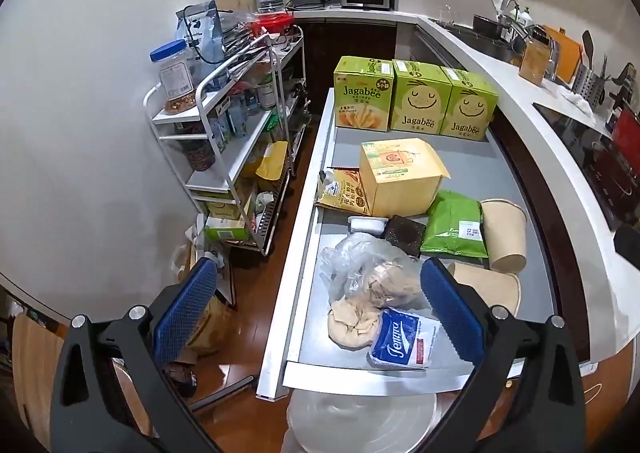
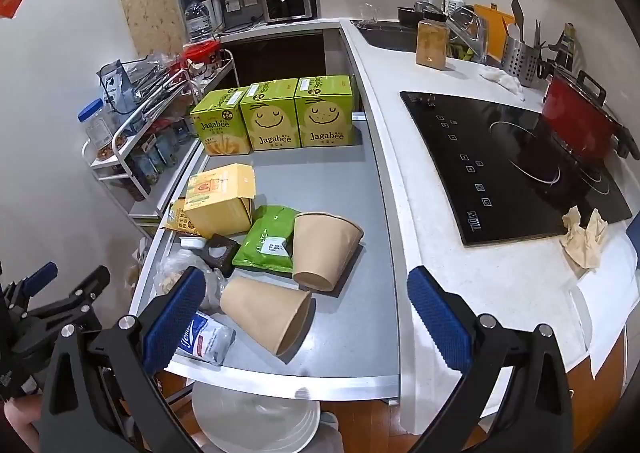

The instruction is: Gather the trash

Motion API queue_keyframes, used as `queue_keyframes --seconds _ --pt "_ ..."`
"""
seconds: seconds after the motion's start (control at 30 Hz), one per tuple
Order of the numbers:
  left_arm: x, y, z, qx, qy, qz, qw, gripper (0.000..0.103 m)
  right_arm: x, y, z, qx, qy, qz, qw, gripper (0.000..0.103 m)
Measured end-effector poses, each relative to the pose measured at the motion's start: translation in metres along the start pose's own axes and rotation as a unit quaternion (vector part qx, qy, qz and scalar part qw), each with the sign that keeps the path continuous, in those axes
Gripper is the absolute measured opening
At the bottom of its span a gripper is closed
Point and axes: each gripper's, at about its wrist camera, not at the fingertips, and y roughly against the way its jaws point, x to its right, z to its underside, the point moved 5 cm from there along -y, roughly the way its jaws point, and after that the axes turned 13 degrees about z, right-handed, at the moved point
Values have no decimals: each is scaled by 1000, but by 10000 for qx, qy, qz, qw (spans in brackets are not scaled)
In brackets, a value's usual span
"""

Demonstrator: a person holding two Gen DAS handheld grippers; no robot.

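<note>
Left hand-held gripper (image 1: 320,309) agape, bin (image 1: 360,419) cut off (below)

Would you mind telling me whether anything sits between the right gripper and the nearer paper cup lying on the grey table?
Nothing visible does. The right gripper is open above the table's near edge, and the nearer paper cup lies on its side between its fingers' line of approach. The tissue pack lies just left of it.

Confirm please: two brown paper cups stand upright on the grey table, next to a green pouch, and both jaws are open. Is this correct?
Not quite. The two brown paper cups lie on their sides, not upright; the right wrist view shows it. They are on the grey table next to the green pouch, and both sets of jaws are open.
</note>
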Motion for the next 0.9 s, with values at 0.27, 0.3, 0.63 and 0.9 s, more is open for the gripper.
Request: queue_keyframes --seconds 0.27,0.3,0.63,0.9 --pt "-6 -8 -13 -110 -184 -48 9998 102 -13 0 -4 -88 -304 149 9994 99" --pt "-14 -10 -11 -97 -127 22 9999 102 -15 -1 -4 -104 -308 177 9993 99" --pt "-32 -8 -25 -213 -450 21 9988 102 -31 1 -10 -101 -416 378 9984 99" --pt "-27 -5 -36 129 -732 23 9972 102 -34 0 -14 -127 -491 444 9977 99"
